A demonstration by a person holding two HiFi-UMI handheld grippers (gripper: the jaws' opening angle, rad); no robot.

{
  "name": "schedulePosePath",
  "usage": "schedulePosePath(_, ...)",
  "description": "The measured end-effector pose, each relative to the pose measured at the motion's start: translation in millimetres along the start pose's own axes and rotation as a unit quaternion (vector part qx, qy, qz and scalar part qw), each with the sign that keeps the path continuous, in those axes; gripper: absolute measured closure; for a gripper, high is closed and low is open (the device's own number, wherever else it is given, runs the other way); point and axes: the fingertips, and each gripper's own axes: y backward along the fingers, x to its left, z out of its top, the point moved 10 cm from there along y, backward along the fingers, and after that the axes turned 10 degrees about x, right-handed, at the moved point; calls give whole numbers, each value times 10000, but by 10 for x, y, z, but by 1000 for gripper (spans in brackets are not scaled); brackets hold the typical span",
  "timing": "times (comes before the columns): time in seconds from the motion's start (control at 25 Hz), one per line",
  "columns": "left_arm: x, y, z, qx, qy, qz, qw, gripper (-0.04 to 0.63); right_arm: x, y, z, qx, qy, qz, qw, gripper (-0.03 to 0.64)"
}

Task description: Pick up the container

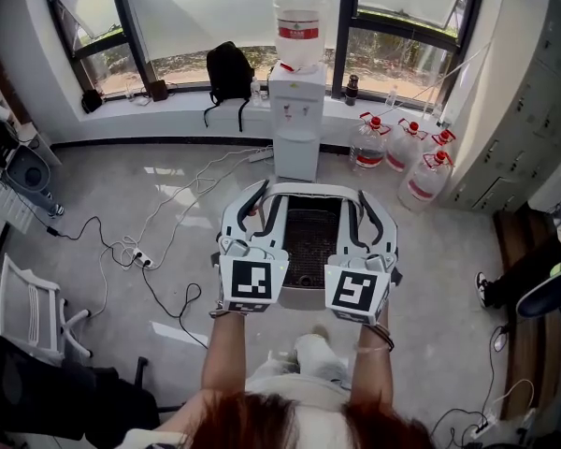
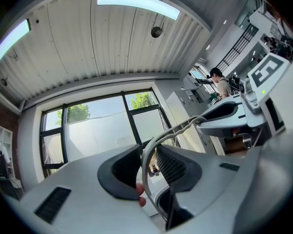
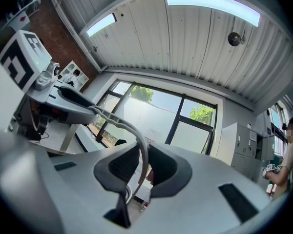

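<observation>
Head view: the near wall of the container (image 1: 310, 193) is hidden behind the cubes of the left gripper (image 1: 251, 204) and right gripper (image 1: 370, 209). At 3 o'clock, the frame edge cuts off a person (image 1: 516, 277), leaving 1 leg.

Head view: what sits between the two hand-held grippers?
A white container with a dark grated bottom, seen in the head view; left hand-held gripper and right hand-held gripper each clamp its rim.

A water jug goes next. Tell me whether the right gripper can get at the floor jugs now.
Probably not yet: the right gripper is shut on the container rim, sharing it with the left gripper, so it must let go first. The floor toward the jugs looks free.
</observation>
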Motion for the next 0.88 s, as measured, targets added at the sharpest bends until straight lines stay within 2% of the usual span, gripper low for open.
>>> schedulePosePath(0.32, -114, 34, 18, -9, -39, 12, 10000, 489, -54, 75, -88, -110, -75, 55, 9999, 541)
schedulePosePath(0.68, -438, -48, 215, -125, -51, 71, 9999, 489, -422, 149, -224, -176, 26, 109, 9998, 541)
schedulePosePath(0.88, -664, -67, 267, -7, 25, 61, 10000, 489, -603, 221, -328, -154, 41, 123, 9998, 541)
